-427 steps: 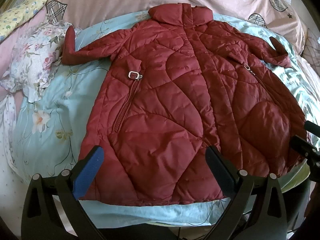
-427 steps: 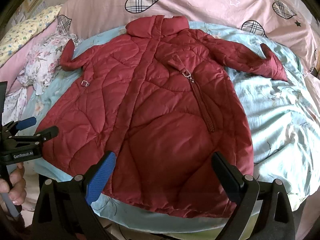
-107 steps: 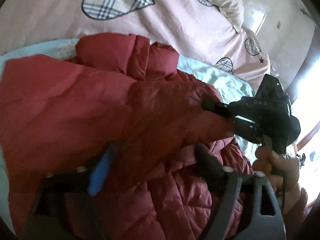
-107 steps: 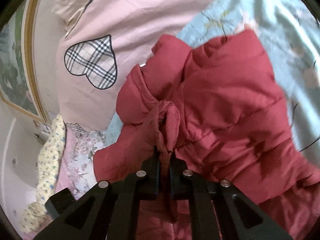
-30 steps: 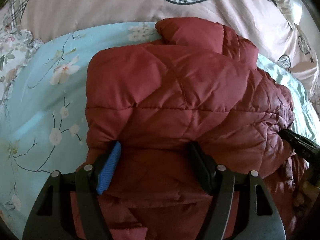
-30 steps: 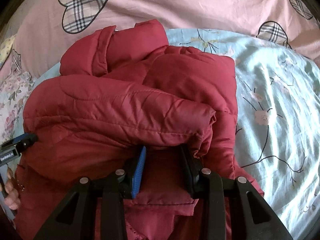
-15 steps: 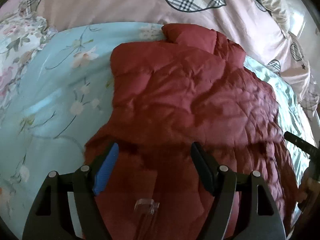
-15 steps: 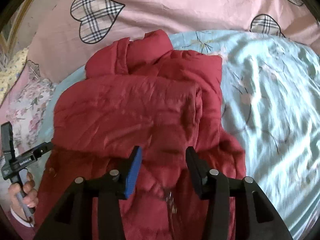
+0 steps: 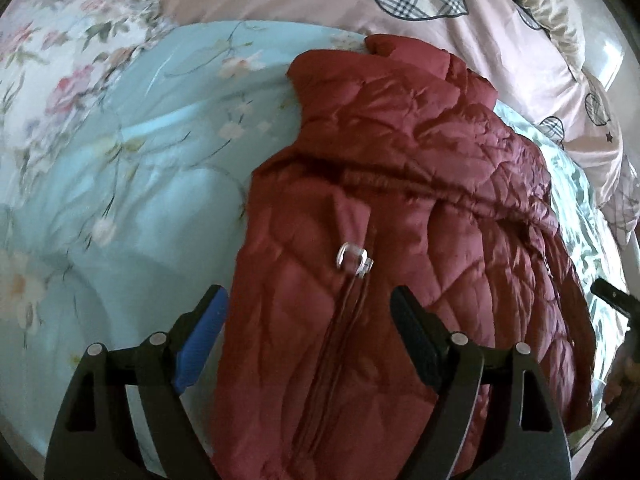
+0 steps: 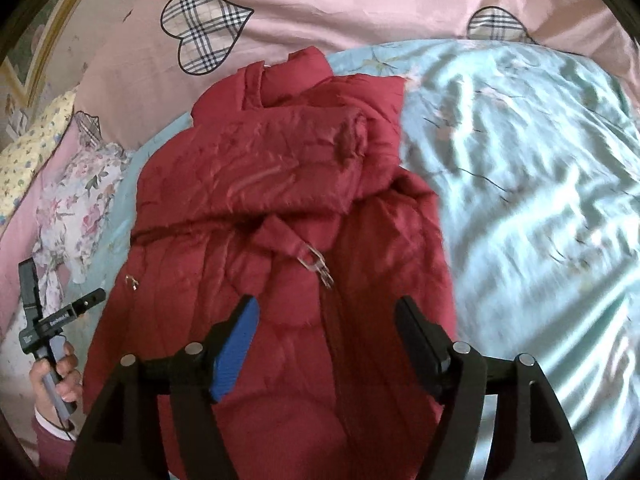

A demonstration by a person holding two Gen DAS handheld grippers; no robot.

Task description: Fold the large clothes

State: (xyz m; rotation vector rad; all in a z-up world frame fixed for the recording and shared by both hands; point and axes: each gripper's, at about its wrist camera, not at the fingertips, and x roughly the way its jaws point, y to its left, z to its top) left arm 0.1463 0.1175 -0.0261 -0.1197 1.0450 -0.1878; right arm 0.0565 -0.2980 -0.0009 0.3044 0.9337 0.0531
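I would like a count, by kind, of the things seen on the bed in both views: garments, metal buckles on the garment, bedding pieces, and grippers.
Red quilted coat: 1
Metal buckles on the coat: 2
Bedding pieces, namely pink heart-print quilt, light blue floral sheet, floral pillow: 3
Grippers, left gripper and right gripper, jaws opening, nothing gripped: 2
Total: 8

I am over a bed (image 10: 520,168) in a home bedroom, with a pale blue floral quilt (image 9: 120,184), pink bedding with plaid hearts (image 10: 320,4) and a framed picture (image 10: 36,36) on the wall
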